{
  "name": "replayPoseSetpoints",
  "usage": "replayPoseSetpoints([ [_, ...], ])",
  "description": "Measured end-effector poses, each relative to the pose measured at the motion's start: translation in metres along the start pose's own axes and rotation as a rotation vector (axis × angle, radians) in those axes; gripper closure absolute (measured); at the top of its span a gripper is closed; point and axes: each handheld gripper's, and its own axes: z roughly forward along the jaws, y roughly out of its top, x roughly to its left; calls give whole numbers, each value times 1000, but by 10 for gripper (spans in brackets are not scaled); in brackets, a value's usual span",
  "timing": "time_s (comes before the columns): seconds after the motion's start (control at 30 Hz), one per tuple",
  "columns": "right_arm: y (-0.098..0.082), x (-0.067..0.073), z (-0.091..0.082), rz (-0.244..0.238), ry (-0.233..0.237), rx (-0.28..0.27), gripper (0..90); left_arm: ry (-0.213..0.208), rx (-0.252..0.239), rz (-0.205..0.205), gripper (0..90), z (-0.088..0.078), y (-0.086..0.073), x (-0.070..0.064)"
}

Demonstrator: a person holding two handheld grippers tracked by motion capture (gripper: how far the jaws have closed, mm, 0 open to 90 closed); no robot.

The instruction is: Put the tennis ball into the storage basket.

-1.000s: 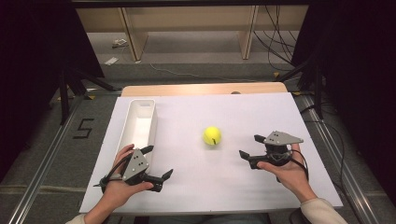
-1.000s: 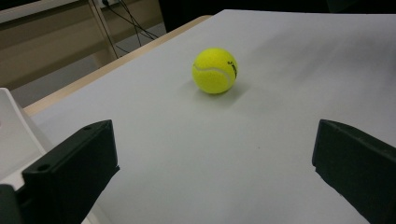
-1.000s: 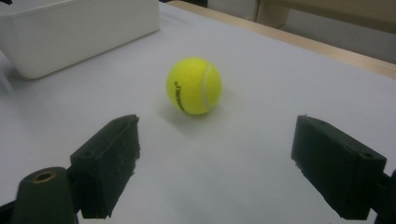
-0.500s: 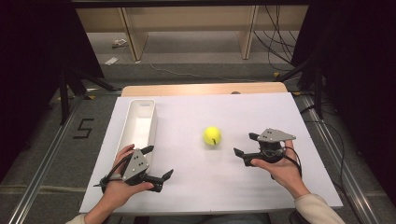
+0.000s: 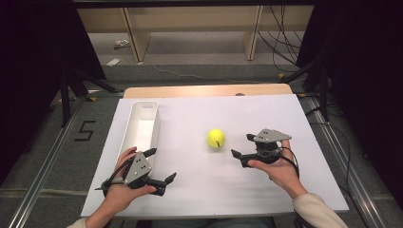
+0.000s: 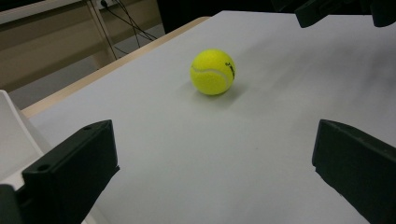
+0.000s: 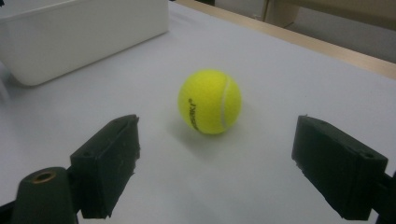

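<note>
A high camera looks down the table [image 5: 285,190]; both low gripper cameras share the tennis ball [image 5: 215,138].

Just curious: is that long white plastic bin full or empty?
Empty, as far as visible: the long white plastic bin shows a bare white inside from above, while the yellow tennis ball lies outside.

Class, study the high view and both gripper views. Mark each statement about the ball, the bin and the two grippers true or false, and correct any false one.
1. The ball lies inside the bin. False: it lies on the table sheet, beside the bin.
2. The right gripper is open, with the ball ahead of it. True.
3. The left gripper grips the ball. False: it is open and holds nothing.
4. The bin stands left of the ball in the high view. True.
</note>
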Motion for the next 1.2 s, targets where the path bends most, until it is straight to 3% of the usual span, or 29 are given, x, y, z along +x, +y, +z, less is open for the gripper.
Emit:
replayPoseSetpoints([
  [1.2,12,5,42,-7,-6,32,152,-3,-5,1,0,-1,0,0],
])
